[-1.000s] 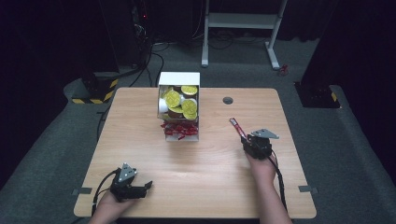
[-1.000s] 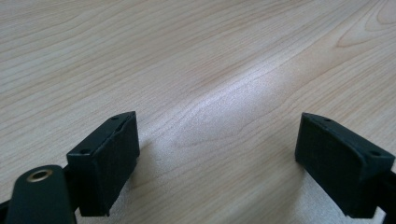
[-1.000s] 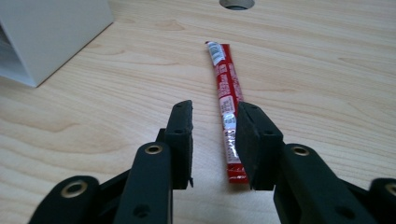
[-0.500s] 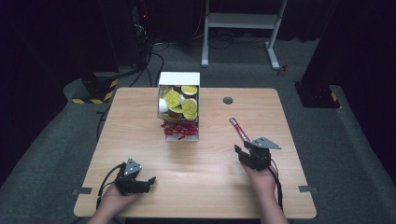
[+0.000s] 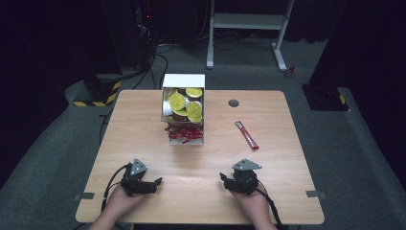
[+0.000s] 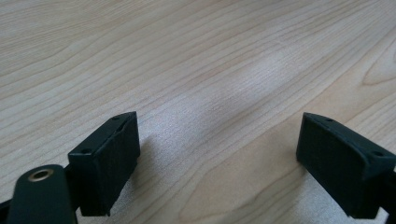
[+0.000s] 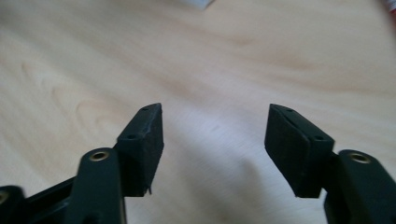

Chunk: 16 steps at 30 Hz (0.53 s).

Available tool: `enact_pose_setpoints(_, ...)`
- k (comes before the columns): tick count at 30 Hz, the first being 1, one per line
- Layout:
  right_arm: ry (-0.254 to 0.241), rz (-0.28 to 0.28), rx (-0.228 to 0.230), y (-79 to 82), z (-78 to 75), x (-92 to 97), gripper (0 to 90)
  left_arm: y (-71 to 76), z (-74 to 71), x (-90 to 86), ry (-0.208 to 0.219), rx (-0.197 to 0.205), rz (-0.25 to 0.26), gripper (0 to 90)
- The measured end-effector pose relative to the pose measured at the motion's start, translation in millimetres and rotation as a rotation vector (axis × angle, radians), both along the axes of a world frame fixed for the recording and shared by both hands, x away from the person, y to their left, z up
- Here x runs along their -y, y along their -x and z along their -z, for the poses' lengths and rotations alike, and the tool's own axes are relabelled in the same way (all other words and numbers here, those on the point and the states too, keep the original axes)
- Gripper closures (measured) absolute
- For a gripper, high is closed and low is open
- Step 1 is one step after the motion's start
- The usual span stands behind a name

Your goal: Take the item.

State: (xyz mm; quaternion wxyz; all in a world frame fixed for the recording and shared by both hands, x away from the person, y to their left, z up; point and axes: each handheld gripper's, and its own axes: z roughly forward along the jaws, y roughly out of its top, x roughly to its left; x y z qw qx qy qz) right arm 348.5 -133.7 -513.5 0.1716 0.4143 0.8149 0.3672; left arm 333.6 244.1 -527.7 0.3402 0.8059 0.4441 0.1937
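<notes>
High view: the left gripper (image 5: 155,182) rests low over the near left part of the table (image 5: 143,129), jaws spread and pointing across toward the right gripper (image 5: 224,178). The right gripper sits at the near right, jaws pointing left; its jaws have just been opening, with nothing between them. The red sachet (image 5: 246,134) lies flat on the wood, well apart from the right jaws, beyond them and off to their outer side. A white box (image 5: 184,81) holding yellow-lidded cups (image 5: 177,101) stands farther off, ahead of both pairs of jaws, with a heap of red sachets (image 5: 184,133) at its near end.

Left gripper view: the left gripper (image 6: 217,154) has its jaws spread wide, with bare wood between and ahead of them.

Right gripper view: the right gripper (image 7: 215,140) has its jaws apart, with bare wood between them. The picture is blurred; a pale corner (image 7: 198,3) far ahead of the jaws is probably the box.
</notes>
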Motion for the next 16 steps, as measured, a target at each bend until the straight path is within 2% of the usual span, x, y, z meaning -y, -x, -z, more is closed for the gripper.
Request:
enact_pose_setpoints(3, 0.020, 0.002, 0.014, 5.7, 8.1, -8.9, 30.9, 0.9, 1.0, -0.2, 0.006, 0.009, -0.001, 13.1)
enact_pose_setpoints(6, 0.063, -0.004, 0.018, 6.1, 11.4, -16.8, 25.6, 2.4, 1.5, -0.6, 0.004, 0.016, -0.003, 13.1)
enact_pose_setpoints(9, 0.047, -0.004, -0.010, 4.1, 11.7, -17.4, 22.9, 4.7, 1.9, -1.1, 0.009, 0.019, -0.010, 13.1)
enact_pose_setpoints(12, 0.055, -0.020, -0.008, 3.0, 11.8, -17.7, 21.0, 8.9, 2.1, -1.3, 0.014, 0.017, -0.020, 13.2)
enact_pose_setpoints(16, 0.053, -0.021, -0.016, 2.4, 11.7, -18.6, 18.9, 11.5, 1.9, -2.7, 0.011, 0.016, -0.007, 13.1)
